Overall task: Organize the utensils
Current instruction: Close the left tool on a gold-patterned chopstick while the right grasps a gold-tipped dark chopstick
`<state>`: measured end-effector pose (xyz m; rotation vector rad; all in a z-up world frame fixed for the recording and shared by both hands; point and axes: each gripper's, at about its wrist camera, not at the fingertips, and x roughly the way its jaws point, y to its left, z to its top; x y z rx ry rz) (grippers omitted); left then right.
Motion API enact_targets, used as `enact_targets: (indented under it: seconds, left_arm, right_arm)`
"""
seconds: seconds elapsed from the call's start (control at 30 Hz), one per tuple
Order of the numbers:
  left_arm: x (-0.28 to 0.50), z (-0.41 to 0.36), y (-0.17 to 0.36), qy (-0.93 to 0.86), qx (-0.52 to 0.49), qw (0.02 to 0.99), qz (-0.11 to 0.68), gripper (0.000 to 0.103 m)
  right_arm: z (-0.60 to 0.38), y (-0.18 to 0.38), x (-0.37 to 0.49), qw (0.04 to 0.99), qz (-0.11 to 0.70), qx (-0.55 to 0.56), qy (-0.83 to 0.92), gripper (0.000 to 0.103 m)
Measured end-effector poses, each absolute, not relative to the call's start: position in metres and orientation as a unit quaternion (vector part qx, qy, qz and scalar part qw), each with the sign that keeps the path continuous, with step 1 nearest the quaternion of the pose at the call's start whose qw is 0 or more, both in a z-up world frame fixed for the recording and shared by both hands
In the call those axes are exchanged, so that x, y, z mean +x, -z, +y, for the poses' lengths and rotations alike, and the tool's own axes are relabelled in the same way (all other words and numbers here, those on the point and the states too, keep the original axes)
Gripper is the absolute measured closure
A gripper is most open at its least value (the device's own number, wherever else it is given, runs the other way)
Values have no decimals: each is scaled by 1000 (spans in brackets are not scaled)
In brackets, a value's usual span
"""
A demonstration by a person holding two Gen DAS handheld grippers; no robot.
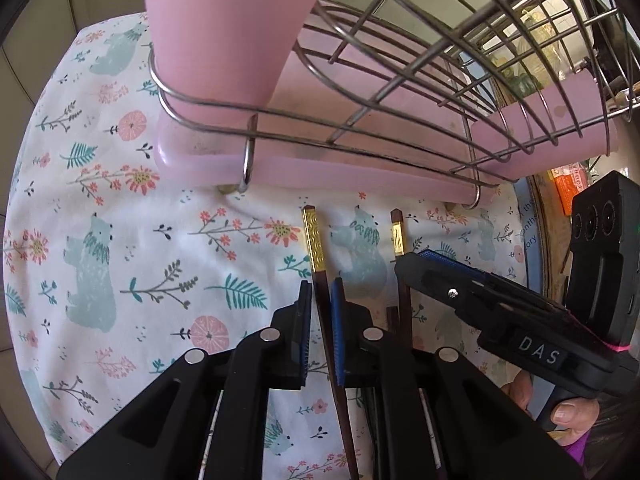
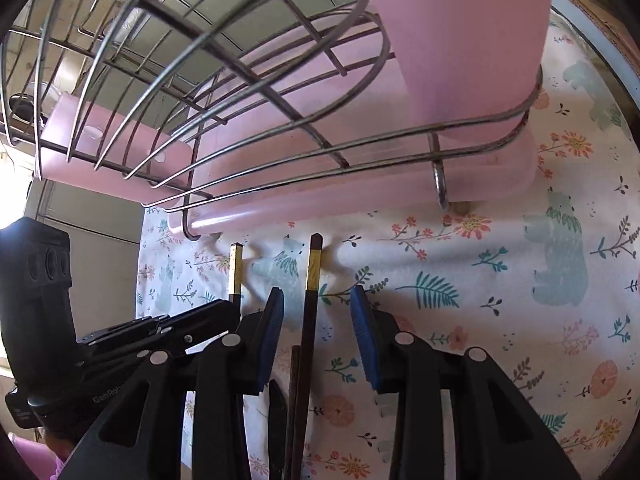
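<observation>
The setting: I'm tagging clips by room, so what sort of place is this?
Probably a home kitchen or dining table: a wire dish rack on a pink drip tray, chopsticks and a floral tablecloth.

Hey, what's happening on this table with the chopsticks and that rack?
A person is sorting chopsticks with a handheld gripper in each hand. The left gripper is shut on one dark chopstick with a gold end. The right gripper is open around a second chopstick, not pinching it. Both point toward the wire rack on its pink tray, on the flowered tablecloth.
</observation>
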<state>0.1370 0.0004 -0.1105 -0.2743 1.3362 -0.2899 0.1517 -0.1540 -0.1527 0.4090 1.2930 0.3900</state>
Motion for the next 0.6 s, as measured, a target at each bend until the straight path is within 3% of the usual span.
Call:
enact_targets:
  seconds: [0.2, 0.53, 0.6]
  left_arm:
    - [143, -5, 116, 127, -109, 761, 626, 93]
    - [147, -9, 121, 120, -112, 758, 631, 93]
    - [148, -10, 121, 118, -111, 758, 632, 93]
  right_arm:
    - [-153, 154, 153, 763, 593, 177, -187, 72]
    - [-138, 164, 151, 772, 581, 170, -196, 95]
    - [-137, 164, 150, 772, 580, 172, -197, 95]
